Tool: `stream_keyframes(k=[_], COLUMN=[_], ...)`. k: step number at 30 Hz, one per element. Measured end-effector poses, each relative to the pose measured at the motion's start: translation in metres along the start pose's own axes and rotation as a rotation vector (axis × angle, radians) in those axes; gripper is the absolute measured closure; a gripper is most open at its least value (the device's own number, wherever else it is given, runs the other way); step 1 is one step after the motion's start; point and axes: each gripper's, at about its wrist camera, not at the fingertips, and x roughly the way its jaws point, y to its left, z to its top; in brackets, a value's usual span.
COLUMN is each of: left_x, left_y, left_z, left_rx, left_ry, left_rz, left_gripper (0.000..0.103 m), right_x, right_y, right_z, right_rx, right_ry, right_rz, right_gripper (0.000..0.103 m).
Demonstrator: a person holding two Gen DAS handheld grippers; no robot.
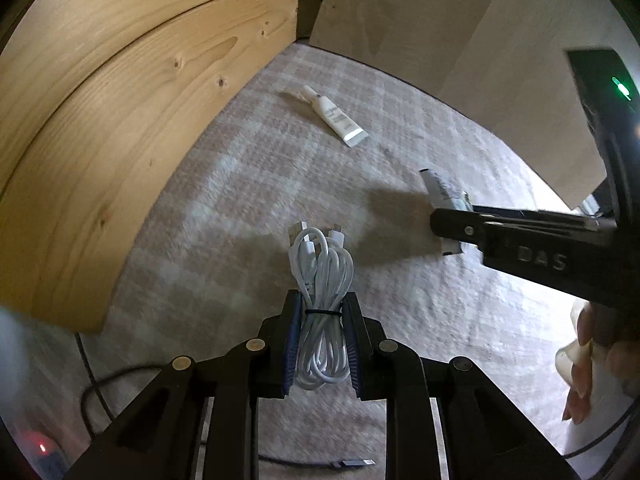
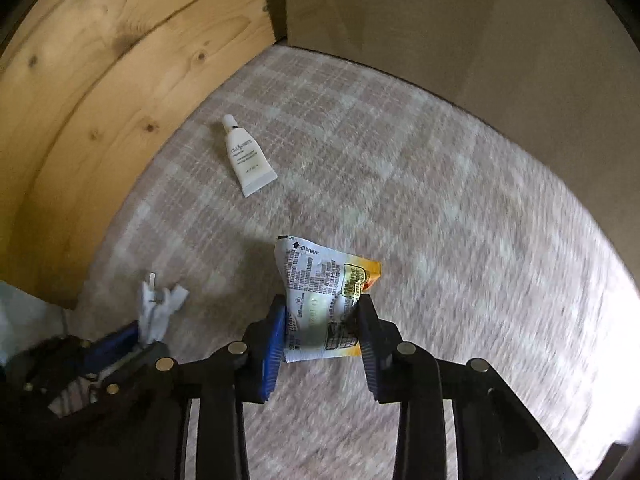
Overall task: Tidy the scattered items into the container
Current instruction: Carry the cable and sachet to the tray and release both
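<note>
My left gripper (image 1: pixel 320 312) is shut on a coiled white USB cable (image 1: pixel 322 276) bound with a black tie, held above the checked cloth. My right gripper (image 2: pixel 322 312) is shut on a crumpled white and orange sachet (image 2: pixel 324 296). In the left wrist view the right gripper (image 1: pixel 448 216) comes in from the right with the sachet (image 1: pixel 440 188) sticking out of it. In the right wrist view the left gripper (image 2: pixel 132 332) shows at lower left with the cable (image 2: pixel 156 308). A white tube (image 1: pixel 336 116) lies on the cloth ahead; it also shows in the right wrist view (image 2: pixel 246 158).
A checked cloth (image 1: pixel 240 184) covers the surface. A pine board wall (image 1: pixel 100 128) stands on the left and a pale panel (image 1: pixel 460 40) at the back right. A dark cable (image 1: pixel 96 392) runs along the lower left. A black device with a green light (image 1: pixel 608 88) sits at the right.
</note>
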Motion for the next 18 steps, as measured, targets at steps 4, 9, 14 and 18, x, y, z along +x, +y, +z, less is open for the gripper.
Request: stream_keyframes(k=[4,9,14,18], left_x=[-0.013,-0.037,-0.060,-0.073], left_y=[-0.014,-0.045,-0.086,-0.136], left_z=[-0.013,-0.028,-0.046,-0.070], left_rx=[0.016,0.074,0.116,0.172], left_ry=[-0.008,-0.034,-0.056,-0.056], left_rz=[-0.013,-0.011,-0.051,-0.099], left_gripper=[0.081,0.081,0.081,0.081], right_x=[-0.027,-0.072,-0.121,-0.164], right_y=[-0.013,-0.055,-0.094,-0.133], right_z=[-0.028,-0.085,-0.138,-0.192], right_rx=[0.041,0.093,0.164,0.225], right_ry=[-0.045,-0.092,-0.148,-0.197], right_rz=[0.066,0.108,0.116,0.116], right_gripper=[0.072,0.072,0.072,0.072])
